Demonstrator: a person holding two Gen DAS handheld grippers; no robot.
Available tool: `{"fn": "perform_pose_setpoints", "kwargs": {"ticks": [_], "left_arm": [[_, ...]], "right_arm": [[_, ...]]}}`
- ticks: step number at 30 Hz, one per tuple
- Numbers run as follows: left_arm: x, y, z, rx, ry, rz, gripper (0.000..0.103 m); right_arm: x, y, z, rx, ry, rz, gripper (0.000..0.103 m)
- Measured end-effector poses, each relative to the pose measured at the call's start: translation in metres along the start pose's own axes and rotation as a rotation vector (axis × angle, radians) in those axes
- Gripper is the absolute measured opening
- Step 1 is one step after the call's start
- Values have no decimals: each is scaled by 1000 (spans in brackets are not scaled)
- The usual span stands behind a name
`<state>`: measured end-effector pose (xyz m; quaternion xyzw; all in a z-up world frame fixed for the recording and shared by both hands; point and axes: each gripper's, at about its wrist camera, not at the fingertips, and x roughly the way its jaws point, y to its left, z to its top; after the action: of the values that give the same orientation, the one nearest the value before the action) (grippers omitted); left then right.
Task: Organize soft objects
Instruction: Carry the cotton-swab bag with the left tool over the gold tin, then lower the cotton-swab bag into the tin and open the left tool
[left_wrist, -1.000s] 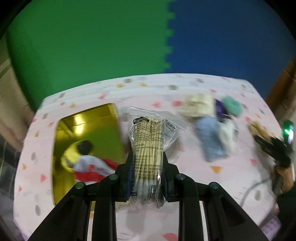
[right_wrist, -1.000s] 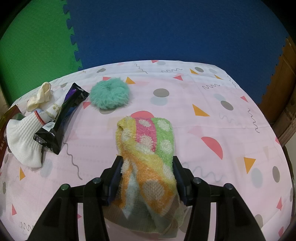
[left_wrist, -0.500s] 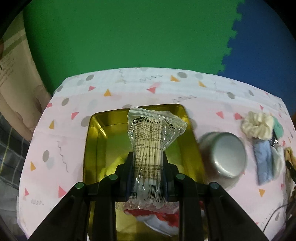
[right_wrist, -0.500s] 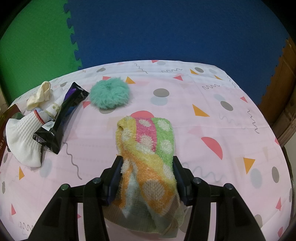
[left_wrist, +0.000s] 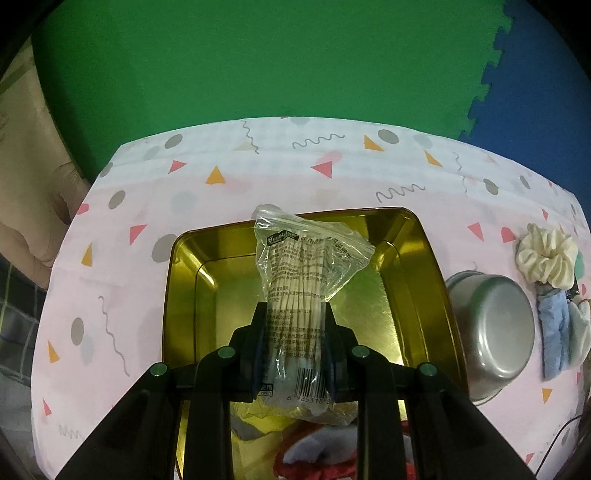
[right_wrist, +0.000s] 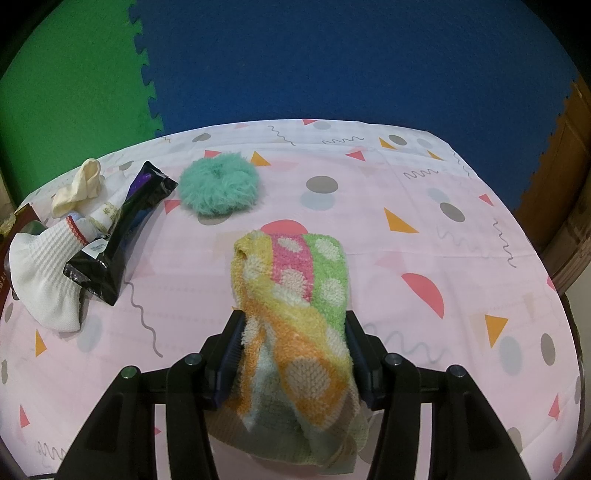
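My left gripper (left_wrist: 293, 317) is shut on a clear bag of cotton swabs (left_wrist: 299, 295), held upright over the open gold tin (left_wrist: 417, 258). Red, white and yellow soft items (left_wrist: 314, 446) lie at the tin's near end, partly hidden behind the fingers. My right gripper (right_wrist: 293, 325) is shut on a folded, dotted pastel towel (right_wrist: 295, 295) that hangs down to the pink tablecloth (right_wrist: 424, 229). Beyond it lie a teal fluffy scrunchie (right_wrist: 218, 189), a black packet (right_wrist: 120, 230), a white sock (right_wrist: 44, 273) and a cream scrunchie (right_wrist: 79, 186).
Right of the tin a steel bowl (left_wrist: 491, 332) lies upside down, with a cream scrunchie (left_wrist: 546, 258) and a light blue cloth (left_wrist: 554, 332) beyond it. Green and blue foam mats cover the floor behind the table. A wooden door (right_wrist: 565, 147) stands at the right.
The left gripper has swung left with the swab bag, from beside the tin to over its middle, and sunk closer. The right gripper and towel have not moved.
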<state>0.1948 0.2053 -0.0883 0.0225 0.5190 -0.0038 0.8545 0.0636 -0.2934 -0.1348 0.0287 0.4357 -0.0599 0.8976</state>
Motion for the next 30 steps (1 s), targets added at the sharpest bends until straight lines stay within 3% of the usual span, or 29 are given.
{"fn": "perform_pose_setpoints", "kwargs": {"ticks": [26, 30], "left_arm": [[9, 36, -14, -69, 13, 61, 28], [9, 36, -13, -71, 16, 79, 35]], "right_arm": [[0, 0, 0, -2, 2, -5, 54], [0, 0, 0, -2, 2, -6, 54]]}}
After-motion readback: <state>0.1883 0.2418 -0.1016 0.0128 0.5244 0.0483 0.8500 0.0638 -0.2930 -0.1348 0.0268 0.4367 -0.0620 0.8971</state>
